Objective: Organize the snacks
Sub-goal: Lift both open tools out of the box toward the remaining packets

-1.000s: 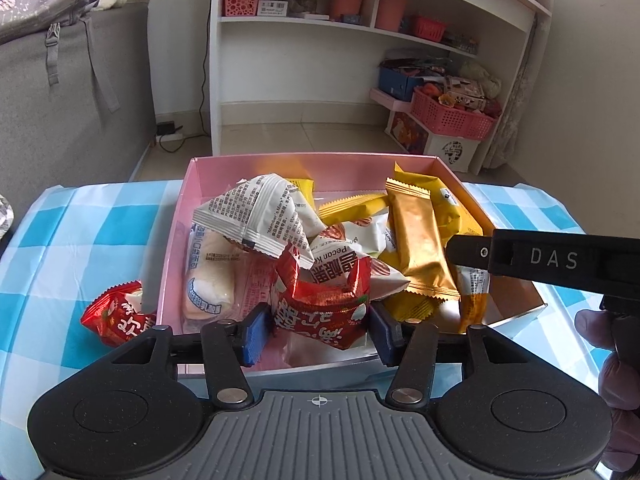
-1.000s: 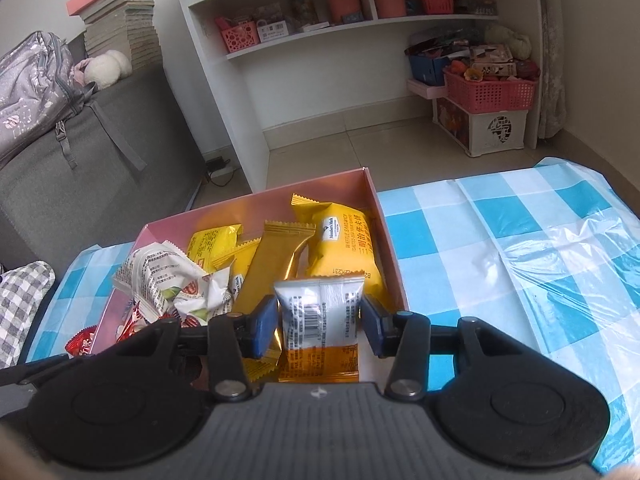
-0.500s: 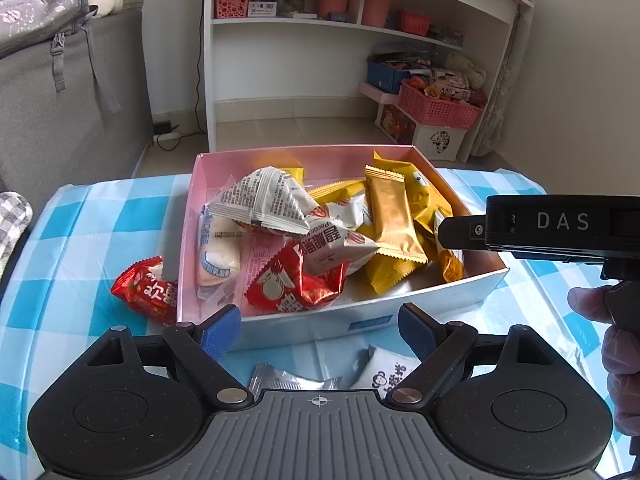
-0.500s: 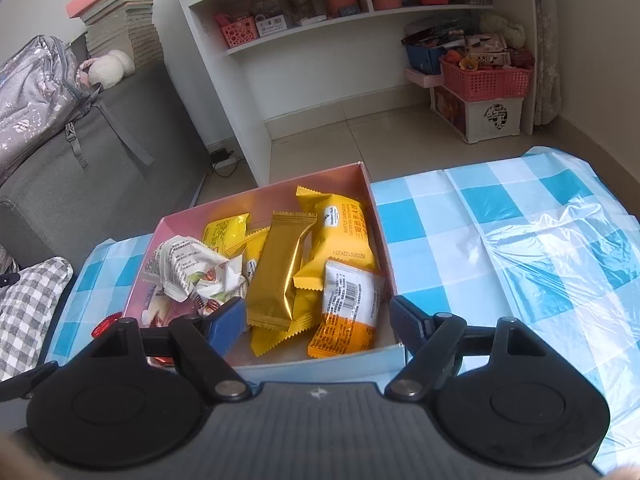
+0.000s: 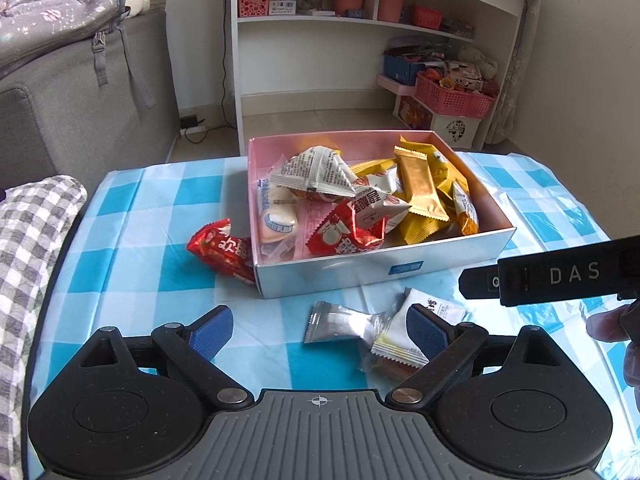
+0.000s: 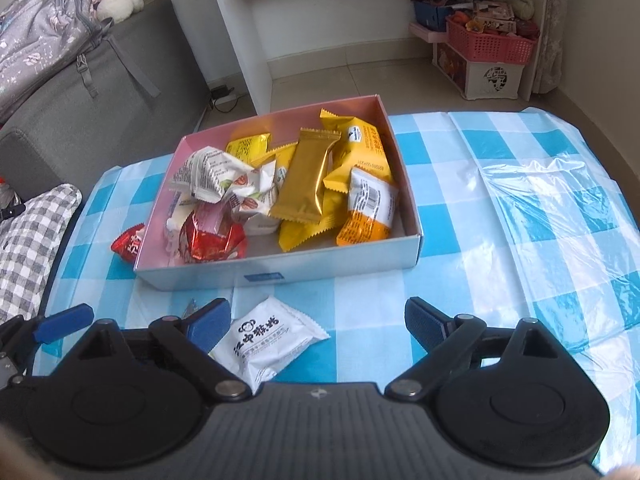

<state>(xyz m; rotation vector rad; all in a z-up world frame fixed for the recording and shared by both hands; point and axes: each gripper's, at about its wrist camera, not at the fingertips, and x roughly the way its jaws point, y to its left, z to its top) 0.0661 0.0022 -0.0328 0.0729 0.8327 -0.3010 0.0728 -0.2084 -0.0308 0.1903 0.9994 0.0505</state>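
A pink-lined box (image 5: 340,276) (image 6: 320,268) holds several snack packets, among them a red packet (image 5: 344,236), a gold bar (image 6: 306,180) and a white-and-orange packet (image 6: 370,208). Another red packet (image 5: 220,250) lies outside against the box's left wall. In front of the box, on the cloth, lie a silver packet (image 5: 340,322) and a white packet (image 6: 266,340). My left gripper (image 5: 320,326) hangs above those two, jaws opening, gripping nothing. My right gripper (image 6: 316,320) is also opening and empty, with the white packet on the table by its left finger.
The table has a blue-and-white checked cloth with a clear plastic sheet (image 6: 560,200) at the right. A checked fabric (image 5: 32,240) sits at the left edge. Behind stand a grey sofa with a backpack (image 5: 60,4), a white shelf (image 5: 360,40) and pink baskets (image 6: 488,44).
Both grippers let go of their packets, the left its red one and the right its white-and-orange one. Both packets now lie in the box. Both grippers opened wide and drew back and up.
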